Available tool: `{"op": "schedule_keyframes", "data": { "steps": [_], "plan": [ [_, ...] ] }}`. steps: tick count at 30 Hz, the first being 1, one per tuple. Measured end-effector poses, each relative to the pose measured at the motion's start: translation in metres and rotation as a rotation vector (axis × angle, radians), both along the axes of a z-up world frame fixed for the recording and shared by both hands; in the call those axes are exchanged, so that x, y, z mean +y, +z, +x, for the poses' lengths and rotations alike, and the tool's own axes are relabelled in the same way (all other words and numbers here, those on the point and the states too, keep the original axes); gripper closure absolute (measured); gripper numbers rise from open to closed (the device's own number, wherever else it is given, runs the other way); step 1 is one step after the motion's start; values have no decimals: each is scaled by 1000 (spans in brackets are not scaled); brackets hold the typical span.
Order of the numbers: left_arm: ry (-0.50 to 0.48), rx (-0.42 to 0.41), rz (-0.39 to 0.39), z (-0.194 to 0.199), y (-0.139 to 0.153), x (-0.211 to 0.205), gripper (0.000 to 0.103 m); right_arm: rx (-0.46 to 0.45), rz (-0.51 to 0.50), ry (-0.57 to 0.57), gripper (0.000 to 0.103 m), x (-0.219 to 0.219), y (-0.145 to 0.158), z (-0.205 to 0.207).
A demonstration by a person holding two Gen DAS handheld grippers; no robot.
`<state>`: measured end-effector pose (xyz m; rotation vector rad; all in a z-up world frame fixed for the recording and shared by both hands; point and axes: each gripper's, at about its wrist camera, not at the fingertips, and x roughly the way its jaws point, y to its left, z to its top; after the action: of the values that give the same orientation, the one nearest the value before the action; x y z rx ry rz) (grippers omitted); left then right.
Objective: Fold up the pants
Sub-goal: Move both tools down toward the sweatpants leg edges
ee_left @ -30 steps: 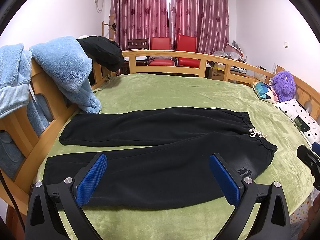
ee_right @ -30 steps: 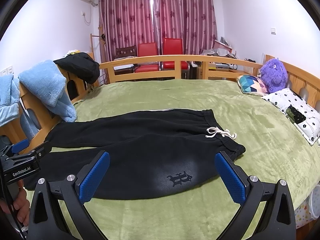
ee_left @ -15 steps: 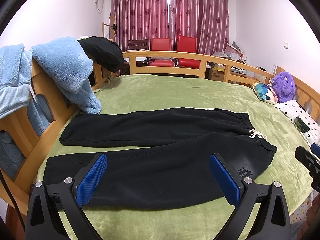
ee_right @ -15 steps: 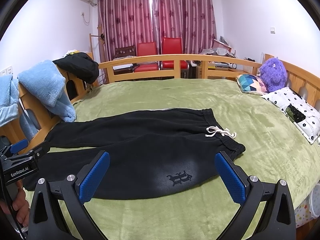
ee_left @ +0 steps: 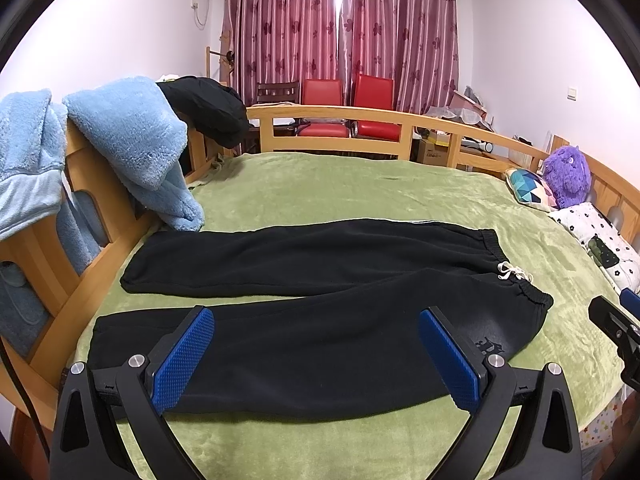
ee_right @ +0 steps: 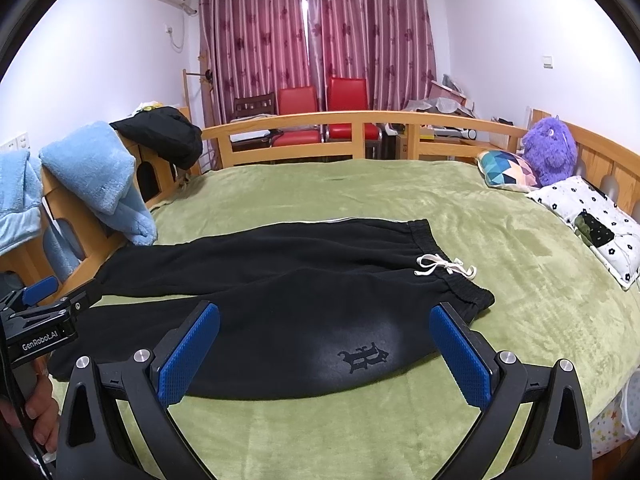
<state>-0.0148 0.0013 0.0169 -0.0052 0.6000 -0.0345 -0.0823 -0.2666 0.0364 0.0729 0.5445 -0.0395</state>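
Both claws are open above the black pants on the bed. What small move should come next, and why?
Probably lower both claws onto the near leg's edge and close. The pants lie flat and unfolded, the left claw and right claw hover open, holding nothing, so a fold needs a grip first.

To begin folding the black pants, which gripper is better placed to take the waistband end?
Probably the right gripper. It is open, near the black fleece pants' waistband with white drawstring. The open left gripper faces the leg cuffs, toward the wooden bed rail.
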Motion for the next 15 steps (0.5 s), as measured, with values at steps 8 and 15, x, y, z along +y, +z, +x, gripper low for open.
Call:
{"op": "schedule_keyframes", "data": {
  "steps": [8, 15],
  "plan": [
    [8, 1, 21, -1, -2, -3, 0, 22, 13, 27, 0, -1, -7, 3],
    [27, 76, 2, 9, -39, 13, 0, 78, 58, -38, 0, -24, -43, 18]
  ]
}}
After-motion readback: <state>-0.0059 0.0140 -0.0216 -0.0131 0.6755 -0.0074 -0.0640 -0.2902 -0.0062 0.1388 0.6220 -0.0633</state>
